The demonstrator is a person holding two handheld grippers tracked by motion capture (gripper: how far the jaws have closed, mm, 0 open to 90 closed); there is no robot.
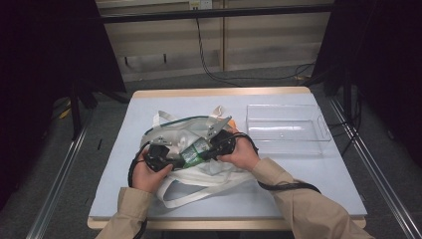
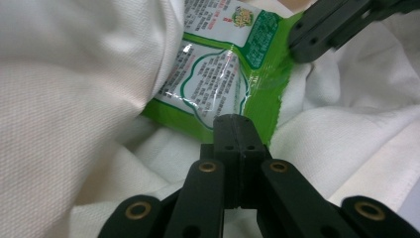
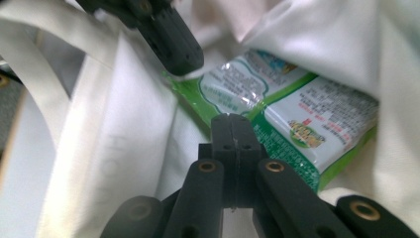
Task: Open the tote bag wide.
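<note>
A white cloth tote bag (image 1: pixel 199 178) lies in the middle of the table, its mouth spread apart. A green and white snack packet (image 1: pixel 193 152) sits in the mouth, between the two grippers. My left gripper (image 2: pixel 236 124) is shut on the packet's (image 2: pixel 213 84) green edge, with bag cloth (image 2: pixel 74 99) bulging at its left. My right gripper (image 3: pixel 232 123) is shut on the opposite edge of the packet (image 3: pixel 307 119). In the high view the left gripper (image 1: pixel 171 160) and right gripper (image 1: pixel 206 153) face each other over the bag. The rest of the packet is hidden by cloth.
A clear plastic tray (image 1: pixel 318 127) stands at the back right of the pale blue table top (image 1: pixel 308 184). The bag's straps (image 1: pixel 179 199) loop toward the front edge. Dark frames and cables surround the table.
</note>
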